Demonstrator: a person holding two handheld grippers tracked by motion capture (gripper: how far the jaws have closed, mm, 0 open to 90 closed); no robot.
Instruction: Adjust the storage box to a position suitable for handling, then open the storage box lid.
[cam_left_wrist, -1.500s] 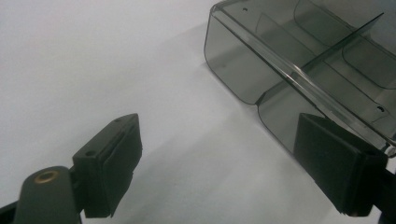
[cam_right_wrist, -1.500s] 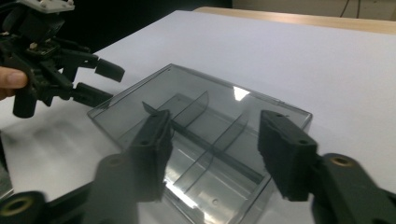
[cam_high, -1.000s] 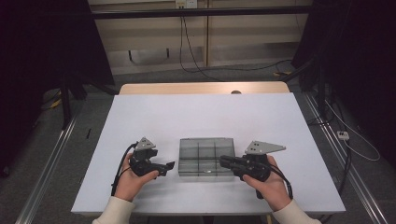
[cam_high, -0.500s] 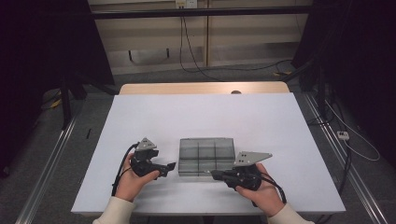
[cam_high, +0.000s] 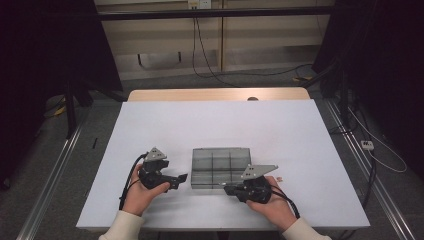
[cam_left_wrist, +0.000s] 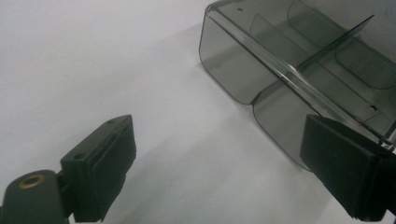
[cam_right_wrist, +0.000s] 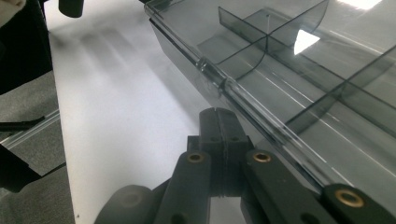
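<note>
Though smoky, clear hard-walled gridded box (cam_high: 221, 166)

Lighting: bright table, dark surroundings.
Glare is seen on the clear box (cam_right_wrist: 299, 42); soft shadows are cast beside it.

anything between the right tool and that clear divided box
Nothing visible. The right tool, jaws shut, sits at the near rim of the clear box, with bare white table beside it.

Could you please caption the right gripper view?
Shut right gripper beside the smoky transparent plastic divided box on the white table.
</note>
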